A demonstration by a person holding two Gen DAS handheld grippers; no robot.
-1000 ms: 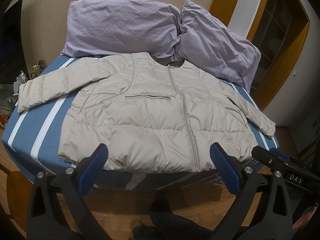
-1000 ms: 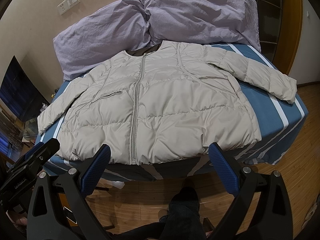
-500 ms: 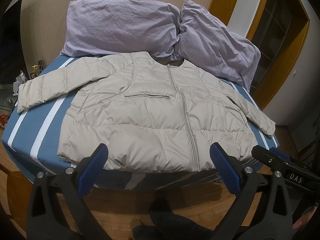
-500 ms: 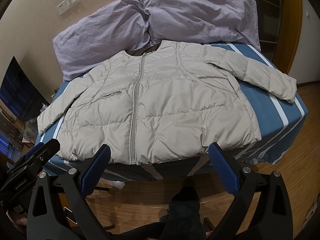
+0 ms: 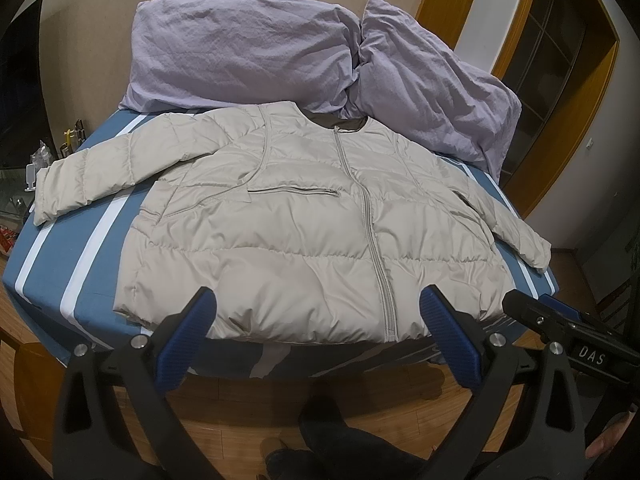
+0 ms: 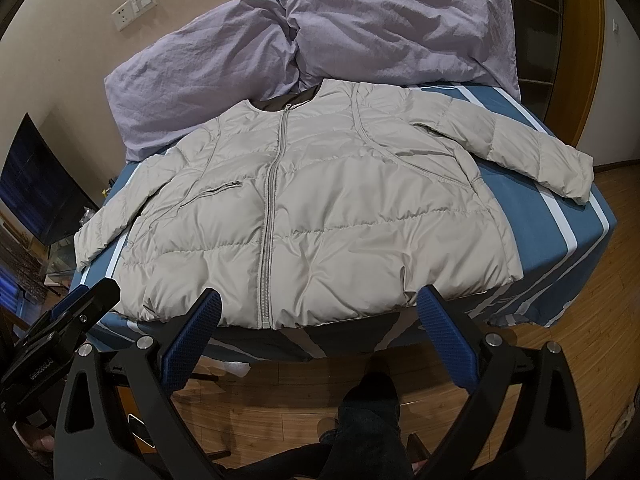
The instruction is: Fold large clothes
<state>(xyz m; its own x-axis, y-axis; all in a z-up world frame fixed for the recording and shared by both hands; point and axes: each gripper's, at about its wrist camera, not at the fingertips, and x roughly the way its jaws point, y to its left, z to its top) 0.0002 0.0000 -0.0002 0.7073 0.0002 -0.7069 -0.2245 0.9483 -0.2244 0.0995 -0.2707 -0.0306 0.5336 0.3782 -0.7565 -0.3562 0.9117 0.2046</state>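
Observation:
A beige puffer jacket point(image 5: 304, 232) lies flat and zipped on the blue striped bed point(image 5: 56, 264), front up, both sleeves spread out; it also shows in the right wrist view point(image 6: 320, 216). My left gripper point(image 5: 318, 322) is open and empty, held in front of the jacket's hem, apart from it. My right gripper point(image 6: 318, 320) is open and empty, also just short of the hem. The right gripper shows at the right edge of the left wrist view point(image 5: 568, 340), and the left gripper at the left edge of the right wrist view point(image 6: 60, 332).
Two lilac pillows point(image 5: 248, 52) point(image 5: 436, 92) lean at the head of the bed behind the collar. Wooden floor point(image 5: 248, 408) and the person's legs point(image 6: 368, 420) are below the grippers. A dark screen point(image 6: 36, 184) stands left of the bed, a wooden door frame point(image 5: 560, 112) right.

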